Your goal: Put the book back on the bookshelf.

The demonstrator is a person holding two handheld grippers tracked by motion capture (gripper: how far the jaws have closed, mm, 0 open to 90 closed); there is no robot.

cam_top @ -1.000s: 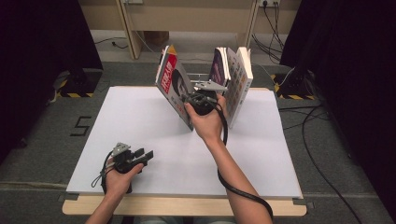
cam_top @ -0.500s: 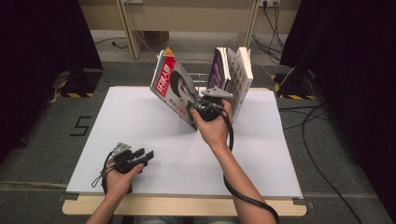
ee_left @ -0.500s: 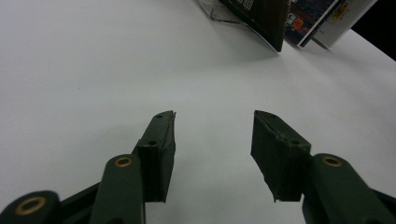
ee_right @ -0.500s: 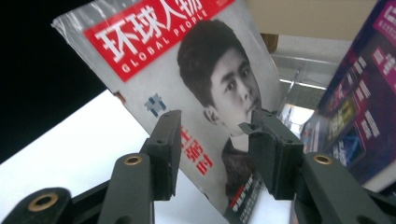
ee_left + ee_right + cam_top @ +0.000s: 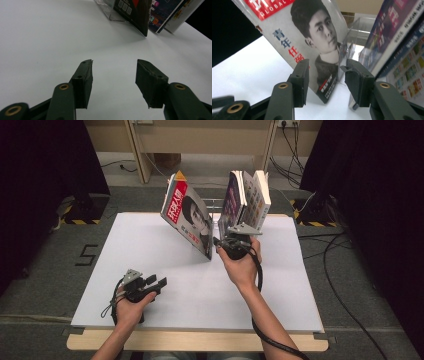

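This looks like a lab or recording studio set up for filming handling work. A bench (image 5: 150, 245) with a plain white top stands on grey carpet (image 5: 60, 270), hemmed in on both sides by black curtains (image 5: 45, 175). Cables (image 5: 345, 270) trail across the floor, yellow-and-black hazard tape (image 5: 80, 221) marks the feet of stands, and a wall socket (image 5: 287, 123) with plugged leads sits behind bare wooden frame legs (image 5: 136, 147).

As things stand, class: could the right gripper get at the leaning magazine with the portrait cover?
Probably yes. The right gripper is open, right beside the magazine, with the cover's lower corner between its jaws and nothing in between.
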